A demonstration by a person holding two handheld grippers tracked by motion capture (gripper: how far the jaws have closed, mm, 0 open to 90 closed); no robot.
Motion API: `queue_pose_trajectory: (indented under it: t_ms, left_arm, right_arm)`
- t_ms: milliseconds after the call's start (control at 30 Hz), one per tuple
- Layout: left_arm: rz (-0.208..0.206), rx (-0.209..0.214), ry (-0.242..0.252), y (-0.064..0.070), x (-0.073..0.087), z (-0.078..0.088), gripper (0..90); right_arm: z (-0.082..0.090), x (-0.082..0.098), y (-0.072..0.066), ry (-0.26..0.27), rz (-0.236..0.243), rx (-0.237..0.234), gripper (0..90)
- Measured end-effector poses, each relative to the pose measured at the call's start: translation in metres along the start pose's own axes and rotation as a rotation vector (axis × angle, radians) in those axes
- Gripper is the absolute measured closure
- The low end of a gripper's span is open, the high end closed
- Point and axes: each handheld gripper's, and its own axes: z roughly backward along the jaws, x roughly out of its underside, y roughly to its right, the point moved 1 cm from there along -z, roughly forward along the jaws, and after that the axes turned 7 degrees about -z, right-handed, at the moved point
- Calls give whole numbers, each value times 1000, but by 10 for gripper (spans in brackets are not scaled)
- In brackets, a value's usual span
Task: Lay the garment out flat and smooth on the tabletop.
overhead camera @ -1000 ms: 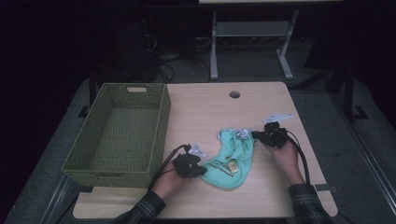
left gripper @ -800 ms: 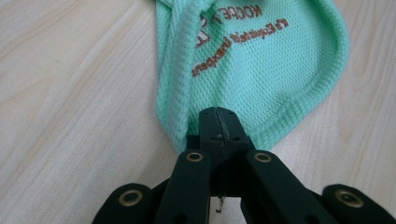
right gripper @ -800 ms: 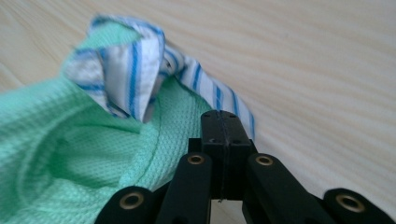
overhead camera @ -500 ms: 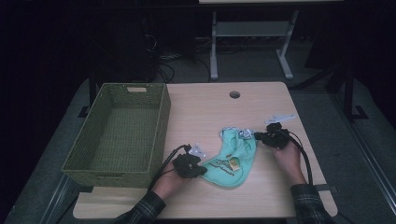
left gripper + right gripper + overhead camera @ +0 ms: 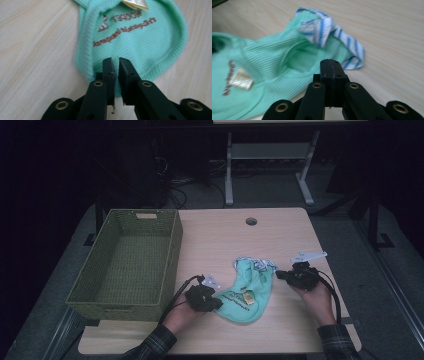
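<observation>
- Since the table (image 5: pixel 280 230) bears everything, its bare wood on the open side of the basket serves as the work surface, probably for flattening or folding.
- The woven green basket (image 5: pixel 177 240) stands empty, likely the place where the cloth ends up.
- The mint-green garment (image 5: pixel 250 292) lies flat and curved on the wood just beside the basket's near corner, not in it. It is spread out, so both tools can reach its ends.
- The left gripper (image 5: pixel 216 302) sits between the basket and the garment, at the garment's rounded bottom edge. Its jaws have just been opening and now stand a sliver apart, with the fabric beneath their tips and none pinched between them – released, I judge.
- The right gripper (image 5: pixel 280 275) is on the garment's far side from the basket, beside the collar end. It is clenched on itself, with no cloth seen between the jaws.
- The blue-striped collar (image 5: pixel 322 28) is at the garment's end farthest from the basket – a natural grab point.
- The small gold tag (image 5: pixel 241 79) lies on the garment's front.
</observation>
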Motion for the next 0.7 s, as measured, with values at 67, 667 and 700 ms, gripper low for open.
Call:
queue_pose_trajectory:
  t_ms: [67,667,700]
  left_arm:
    - [4,8,12,2,-2,1,802]
    - [-36,-41,79,-5,-36,10,612]
    - [-36,-46,82,-7,-39,10,608]
  right_arm:
    - [3,3,-5,1,5,-13,897]
    - [-3,35,-57,-87,72,-123,898]
    - [-5,35,-58,-89,72,-128,898]
